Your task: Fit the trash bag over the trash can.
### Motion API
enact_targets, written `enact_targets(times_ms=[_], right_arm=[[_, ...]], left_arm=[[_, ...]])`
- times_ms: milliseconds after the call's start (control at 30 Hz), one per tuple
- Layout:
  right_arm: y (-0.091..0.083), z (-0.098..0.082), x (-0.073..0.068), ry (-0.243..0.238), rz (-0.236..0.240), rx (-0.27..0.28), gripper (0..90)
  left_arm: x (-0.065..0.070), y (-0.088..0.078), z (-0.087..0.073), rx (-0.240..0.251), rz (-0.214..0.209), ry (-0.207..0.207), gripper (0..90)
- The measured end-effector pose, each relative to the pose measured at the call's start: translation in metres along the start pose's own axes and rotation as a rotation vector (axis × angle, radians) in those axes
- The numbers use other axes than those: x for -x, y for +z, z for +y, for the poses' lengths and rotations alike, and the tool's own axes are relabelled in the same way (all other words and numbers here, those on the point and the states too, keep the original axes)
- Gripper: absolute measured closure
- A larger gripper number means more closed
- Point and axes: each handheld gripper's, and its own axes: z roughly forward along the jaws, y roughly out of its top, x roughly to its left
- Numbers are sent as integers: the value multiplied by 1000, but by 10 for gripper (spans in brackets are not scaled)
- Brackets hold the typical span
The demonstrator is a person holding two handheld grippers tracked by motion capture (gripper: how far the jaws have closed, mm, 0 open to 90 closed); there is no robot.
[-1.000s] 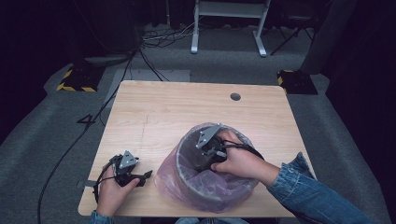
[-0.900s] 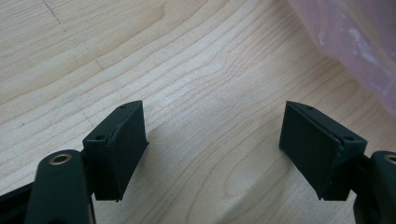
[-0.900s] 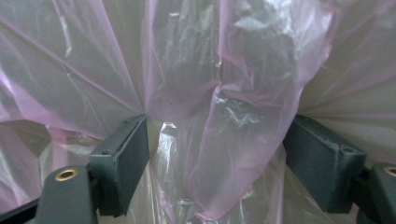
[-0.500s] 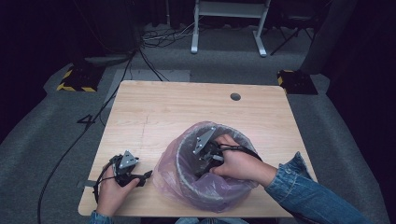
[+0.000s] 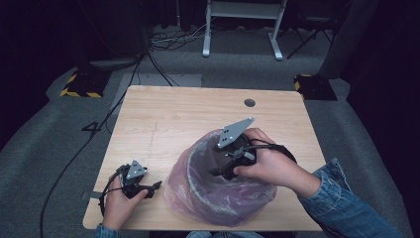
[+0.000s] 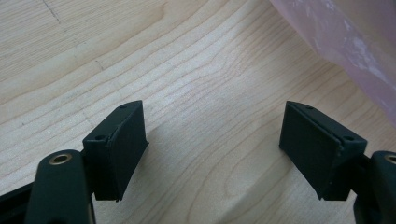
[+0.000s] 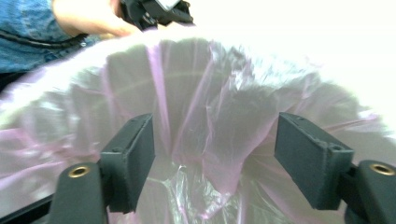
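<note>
A round bin lined with a pink plastic bag (image 5: 218,198) stands on the wooden table (image 5: 198,114) near its front edge. My right gripper (image 5: 219,172) is held over the bin's mouth and tilts down into it, its grey plate sticking up. In the right gripper view the right gripper (image 7: 215,163) faces the bag's crumpled inner wall (image 7: 210,93). Its jaws have just been closing a little but stand wide apart, with nothing pressed between the pads. My left gripper (image 5: 154,187) rests on the table left of the bin. The left gripper (image 6: 212,149) is open over bare wood, with the bag's edge (image 6: 355,42) beside it.
A small round hole (image 5: 249,102) sits near the table's far edge. On the floor behind are cables (image 5: 168,42), white stand legs (image 5: 242,29) and two yellow-and-black striped blocks (image 5: 79,84). A cable trails from the left gripper off the table's left side.
The right hand has lifted its gripper from deep inside the bin up to the rim. The bag has shifted slightly with it. The left hand has stayed still.
</note>
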Motion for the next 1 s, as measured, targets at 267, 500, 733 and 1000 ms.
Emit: enact_targets(times_ms=[267, 500, 733, 1000], right_arm=[[-37, 8, -14, -95, 32, -95, 594], [-46, 8, -25, -140, 62, -226, 674], [-56, 14, -40, -146, 76, -302, 887], [-56, 22, -63, -200, 150, -359, 897]], left_arm=[[0, 0, 0, -1, 0, -1, 226], [0, 0, 0, 0, 0, 0, 226], [0, 0, 0, 0, 0, 0, 226], [0, 0, 0, 0, 0, -2, 226]])
